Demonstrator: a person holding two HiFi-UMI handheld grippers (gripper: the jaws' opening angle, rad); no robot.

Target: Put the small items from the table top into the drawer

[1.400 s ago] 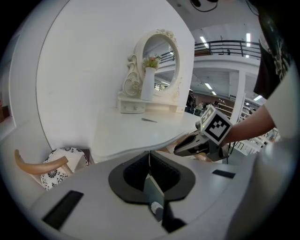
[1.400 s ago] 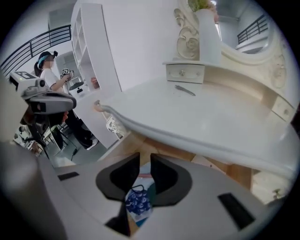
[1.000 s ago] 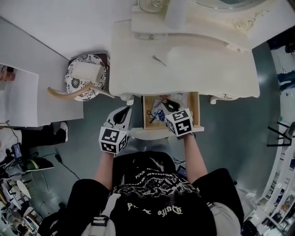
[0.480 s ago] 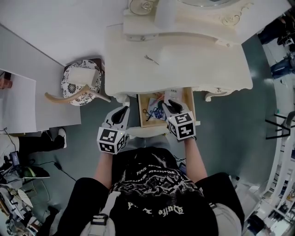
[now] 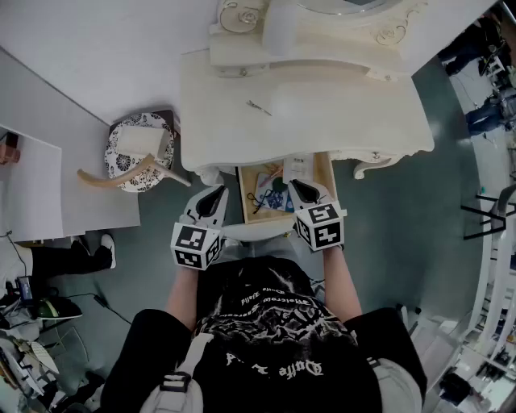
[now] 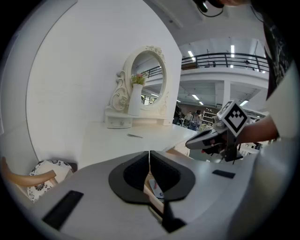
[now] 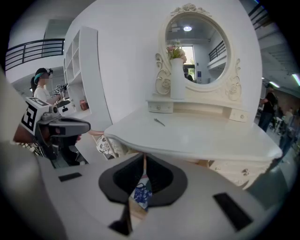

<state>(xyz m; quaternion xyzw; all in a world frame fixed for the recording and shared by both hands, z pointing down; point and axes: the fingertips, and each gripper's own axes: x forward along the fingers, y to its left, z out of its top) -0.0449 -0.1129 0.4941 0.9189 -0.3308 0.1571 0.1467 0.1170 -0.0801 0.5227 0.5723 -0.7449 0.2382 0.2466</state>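
Observation:
A thin metal clip lies alone on the white dressing table top; it also shows in the left gripper view and the right gripper view. Below the table's front edge the wooden drawer stands pulled out, holding a blue patterned item, a black cord and a white card. My right gripper hovers over the drawer's right front corner, its jaws closing with nothing between them. My left gripper hangs left of the drawer, shut and empty.
An oval mirror, a white vase and a small drawer stand line the back of the table. A chair with a patterned cushion stands at the table's left. Grey floor surrounds the table.
The right gripper has drawn back from inside the drawer toward its right front corner, and its jaws have come together. The left gripper has stayed where it was.

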